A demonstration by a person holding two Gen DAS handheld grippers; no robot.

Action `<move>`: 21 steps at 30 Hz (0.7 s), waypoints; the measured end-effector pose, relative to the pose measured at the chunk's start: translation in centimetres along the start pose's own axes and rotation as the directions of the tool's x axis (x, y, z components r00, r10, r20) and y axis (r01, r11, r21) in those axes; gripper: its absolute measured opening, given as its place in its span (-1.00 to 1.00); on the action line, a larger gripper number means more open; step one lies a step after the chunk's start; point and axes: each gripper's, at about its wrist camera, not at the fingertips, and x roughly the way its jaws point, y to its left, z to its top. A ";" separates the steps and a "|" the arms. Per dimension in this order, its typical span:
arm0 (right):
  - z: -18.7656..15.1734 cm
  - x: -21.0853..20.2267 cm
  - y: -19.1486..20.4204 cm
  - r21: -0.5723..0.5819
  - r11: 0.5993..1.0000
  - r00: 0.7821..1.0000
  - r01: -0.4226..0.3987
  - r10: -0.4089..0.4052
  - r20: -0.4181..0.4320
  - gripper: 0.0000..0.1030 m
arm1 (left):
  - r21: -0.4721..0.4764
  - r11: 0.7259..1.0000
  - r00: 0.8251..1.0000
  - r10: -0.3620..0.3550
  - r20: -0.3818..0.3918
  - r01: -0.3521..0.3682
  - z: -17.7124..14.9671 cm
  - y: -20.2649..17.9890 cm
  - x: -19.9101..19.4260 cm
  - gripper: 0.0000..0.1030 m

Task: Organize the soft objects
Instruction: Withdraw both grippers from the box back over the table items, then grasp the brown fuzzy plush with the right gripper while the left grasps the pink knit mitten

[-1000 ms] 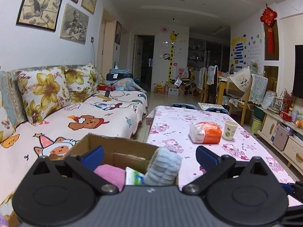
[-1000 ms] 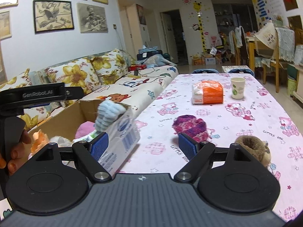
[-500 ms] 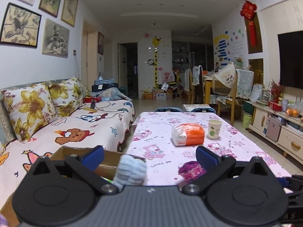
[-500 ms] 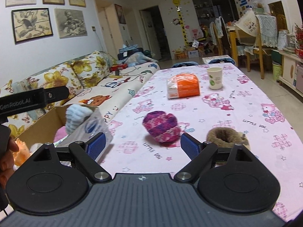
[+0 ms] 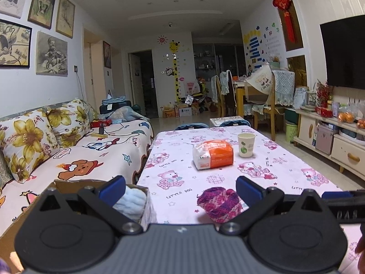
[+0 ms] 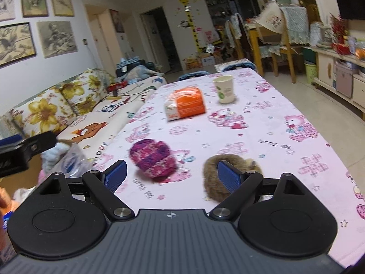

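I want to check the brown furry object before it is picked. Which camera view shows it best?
The right wrist view shows it best: the brown furry object lies on the tablecloth, right of the purple knitted item, partly hidden behind one finger of the open right gripper. The left wrist view does not show it at all.

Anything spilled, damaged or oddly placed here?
Nothing spilled or damaged. A purple knit hat and a brown furry item lie loose on the table, while a blue soft item pokes above the cardboard box.
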 end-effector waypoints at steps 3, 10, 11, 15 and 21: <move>0.0 0.8 -1.1 -0.001 0.998 0.998 0.055 -0.055 -0.004 1.00 | 0.021 1.000 1.000 -0.007 -0.003 0.007 -0.2 -0.7 0.3 0.98; -0.7 4.2 -3.5 0.051 0.992 0.990 0.113 -0.109 -0.087 1.00 | 0.066 0.998 0.999 -0.012 -0.036 0.014 -1.0 -2.1 1.1 0.98; -0.8 4.7 -3.6 0.052 0.993 0.990 0.110 -0.104 -0.099 1.00 | 0.065 0.998 0.999 -0.008 -0.043 0.011 -1.2 -2.3 1.3 0.98; -0.8 6.3 -3.4 0.003 0.993 0.986 0.116 -0.115 -0.122 1.00 | 0.058 0.998 0.998 -0.007 -0.070 0.011 -1.8 -2.7 2.1 0.98; -0.7 8.1 -3.0 -0.130 0.980 0.979 0.153 -0.168 -0.119 1.00 | 0.069 0.998 0.994 0.008 -0.107 -0.001 -3.0 -3.5 3.5 0.98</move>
